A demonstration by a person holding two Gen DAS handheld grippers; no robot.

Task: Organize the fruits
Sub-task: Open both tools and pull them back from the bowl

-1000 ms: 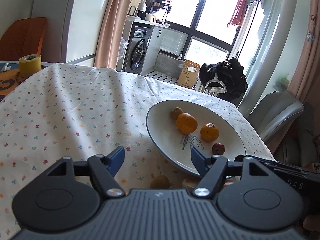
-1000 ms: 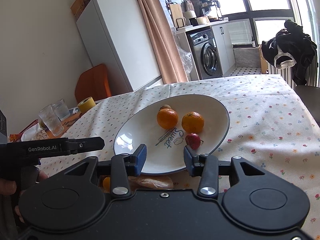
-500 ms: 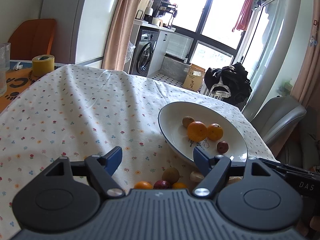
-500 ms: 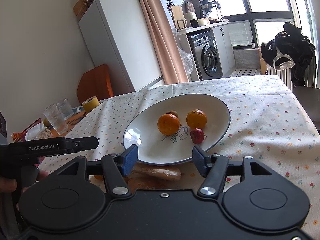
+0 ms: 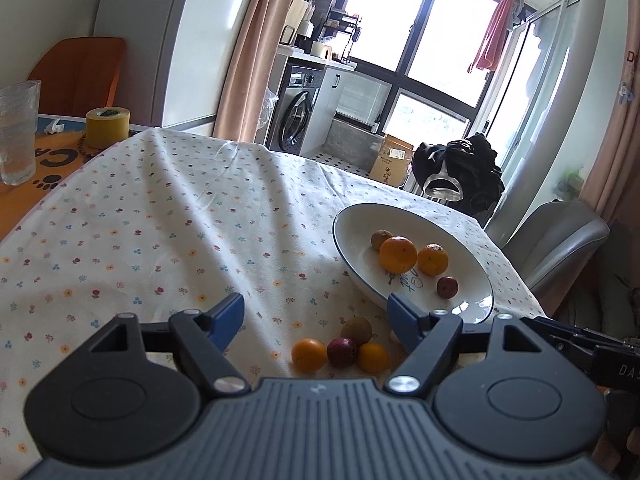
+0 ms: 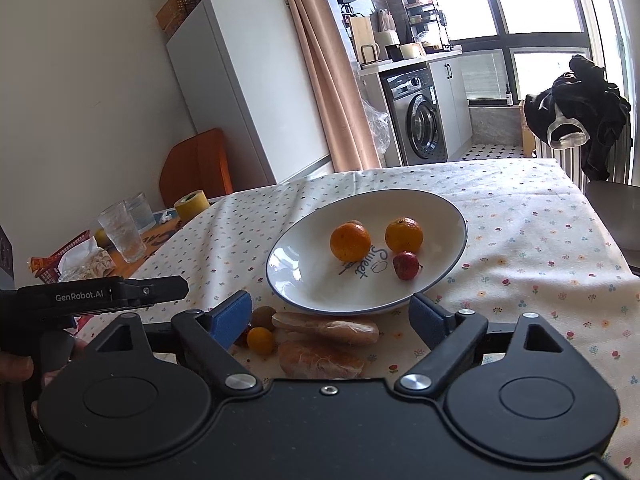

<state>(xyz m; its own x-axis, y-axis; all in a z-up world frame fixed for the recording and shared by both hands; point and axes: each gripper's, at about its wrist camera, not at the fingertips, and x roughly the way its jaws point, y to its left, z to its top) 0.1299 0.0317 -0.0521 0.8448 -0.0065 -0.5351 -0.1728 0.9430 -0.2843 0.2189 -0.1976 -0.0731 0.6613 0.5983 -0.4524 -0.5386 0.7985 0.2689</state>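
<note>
A white plate (image 5: 360, 216) (image 6: 448, 216) on the flowered tablecloth holds two oranges (image 5: 397, 254) (image 6: 350, 241), a small red fruit (image 5: 447, 286) (image 6: 406, 265) and a brown fruit (image 5: 380, 237). On the cloth before the plate lie a brown fruit (image 5: 357, 330) (image 6: 263, 317), a dark red fruit (image 5: 342, 352) and two small orange fruits (image 5: 308, 355) (image 6: 261, 340). Peeled orange pieces (image 6: 325, 328) lie beside them. My left gripper (image 5: 316, 318) is open just above the loose fruits. My right gripper (image 6: 332, 314) is open over the peeled pieces.
Glasses (image 6: 121, 233) (image 5: 16, 132) and a yellow tape roll (image 5: 107, 127) (image 6: 191, 204) stand at the table's far left end. A grey chair (image 5: 556, 240) sits past the right edge, dark clothes (image 6: 576, 120) hang behind. A hand (image 6: 16, 364) holds the left gripper's handle.
Both grippers have drawn back from the plate toward the near edge, bringing the loose fruits and peeled pieces into sight. The right gripper's fingers have spread wider.
</note>
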